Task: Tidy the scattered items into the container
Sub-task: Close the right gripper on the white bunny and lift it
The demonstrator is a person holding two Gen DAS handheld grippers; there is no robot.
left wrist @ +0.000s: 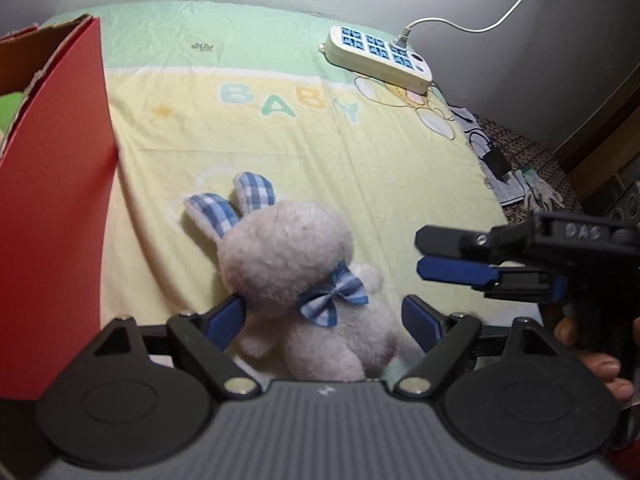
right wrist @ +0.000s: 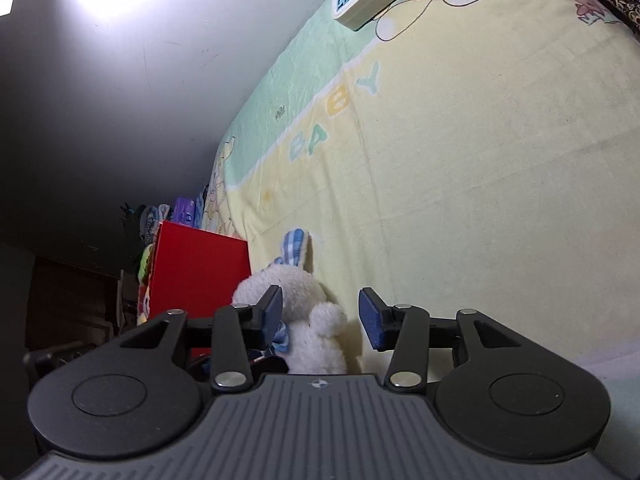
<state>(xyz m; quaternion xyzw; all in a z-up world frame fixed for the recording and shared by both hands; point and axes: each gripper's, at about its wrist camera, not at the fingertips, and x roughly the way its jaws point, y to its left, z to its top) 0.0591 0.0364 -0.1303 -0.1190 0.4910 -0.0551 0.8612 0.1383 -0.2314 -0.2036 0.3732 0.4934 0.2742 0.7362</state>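
Observation:
A white plush bunny [left wrist: 296, 280] with blue checked ears and a blue bow lies on the yellow baby sheet [left wrist: 360, 184]. My left gripper [left wrist: 322, 322] is open and straddles its body. The left pad sits against the plush and the right pad stands a little apart from it. A red cardboard box [left wrist: 56, 208] stands open-topped just to the left. My right gripper [left wrist: 419, 255] hovers to the right of the bunny, holding nothing. In the right wrist view the right gripper [right wrist: 322, 316] is open, with the bunny [right wrist: 304, 296] just ahead of it and the red box [right wrist: 200, 276] behind.
A white power strip [left wrist: 378, 54] with its cable lies at the far side of the bed, against the grey wall. Papers, a black charger and a glove [left wrist: 500, 164] lie off the bed's right edge. Something green [left wrist: 10, 108] sits inside the box. A person's hand [left wrist: 592, 360] holds the right gripper.

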